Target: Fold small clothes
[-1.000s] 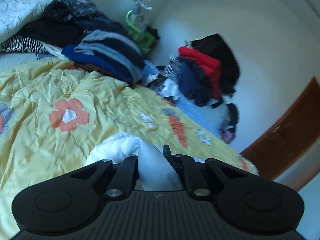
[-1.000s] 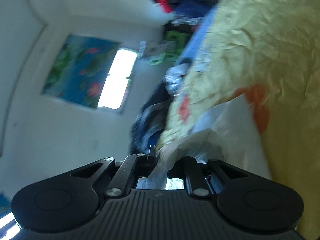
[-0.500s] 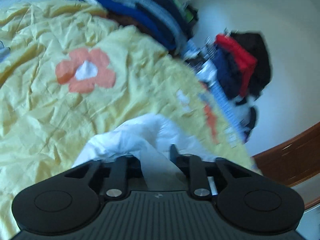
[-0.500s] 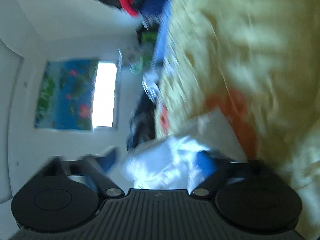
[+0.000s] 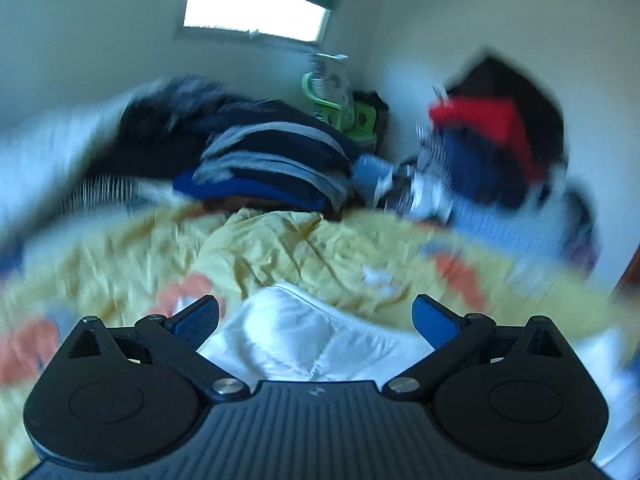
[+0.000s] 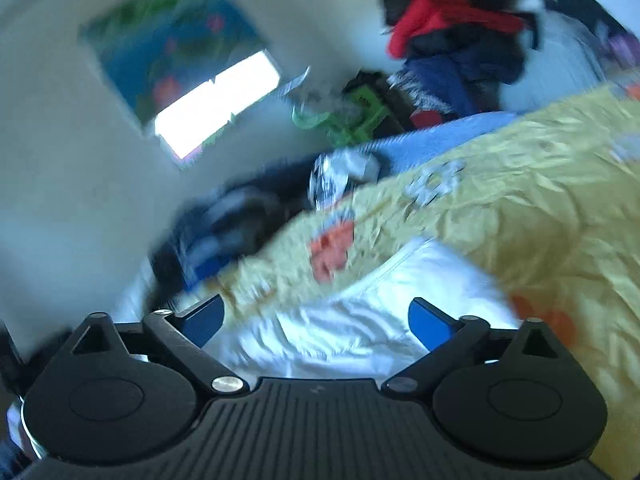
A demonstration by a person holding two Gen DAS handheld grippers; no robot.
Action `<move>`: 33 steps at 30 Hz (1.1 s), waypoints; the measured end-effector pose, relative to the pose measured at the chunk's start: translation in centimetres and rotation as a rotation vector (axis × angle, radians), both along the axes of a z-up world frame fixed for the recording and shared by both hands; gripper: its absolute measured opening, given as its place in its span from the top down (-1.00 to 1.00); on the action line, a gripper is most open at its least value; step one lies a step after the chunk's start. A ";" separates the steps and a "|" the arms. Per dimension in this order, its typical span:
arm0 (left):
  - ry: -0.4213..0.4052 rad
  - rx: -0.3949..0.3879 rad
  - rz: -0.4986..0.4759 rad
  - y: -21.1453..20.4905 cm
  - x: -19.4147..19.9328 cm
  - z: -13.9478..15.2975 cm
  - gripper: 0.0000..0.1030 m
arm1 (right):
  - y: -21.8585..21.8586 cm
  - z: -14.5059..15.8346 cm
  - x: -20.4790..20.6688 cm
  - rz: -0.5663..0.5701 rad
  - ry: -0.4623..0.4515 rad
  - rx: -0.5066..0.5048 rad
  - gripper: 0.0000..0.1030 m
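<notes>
The garment [image 5: 316,340] lay on the bedspread [image 5: 280,248] directly ahead of the left gripper [image 5: 316,318], between its spread fingers and touching neither. Beyond it, at the far edge of the bedspread, sat a stack of folded clothes [image 5: 272,168], with a heap of clothes [image 5: 488,148] to the right against the wall. Ahead of the right gripper [image 6: 316,316] the same garment [image 6: 360,320] lay between parted fingers, the bedspread [image 6: 520,208] stretching off to the right.

Right gripper [image 6: 316,320] agape above white garment [image 6: 360,320]
</notes>
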State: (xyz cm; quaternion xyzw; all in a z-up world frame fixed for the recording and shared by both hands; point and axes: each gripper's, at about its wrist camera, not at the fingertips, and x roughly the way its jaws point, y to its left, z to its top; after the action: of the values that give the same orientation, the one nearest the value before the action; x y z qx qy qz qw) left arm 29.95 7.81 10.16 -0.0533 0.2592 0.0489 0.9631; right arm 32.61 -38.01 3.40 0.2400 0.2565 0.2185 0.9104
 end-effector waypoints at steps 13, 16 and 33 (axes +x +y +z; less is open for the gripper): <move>0.276 0.175 -0.122 -4.5 7.5 -8.1 -1.00 | 4.2 -5.4 4.9 0.023 0.125 -0.322 -0.94; 0.248 0.168 -0.091 -4.6 7.8 -9.3 -1.00 | 4.4 -5.6 4.9 -0.003 0.103 -0.313 -0.94; -0.023 -0.261 0.161 3.4 -18.9 -4.6 -1.00 | -6.7 1.3 -20.6 0.005 -0.025 0.147 -1.00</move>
State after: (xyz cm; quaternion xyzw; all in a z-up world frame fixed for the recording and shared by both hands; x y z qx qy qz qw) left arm 11.01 11.16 5.59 -0.1990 0.2475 0.0914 0.9438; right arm 11.96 -44.69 4.68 0.3027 0.2290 0.2417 0.8930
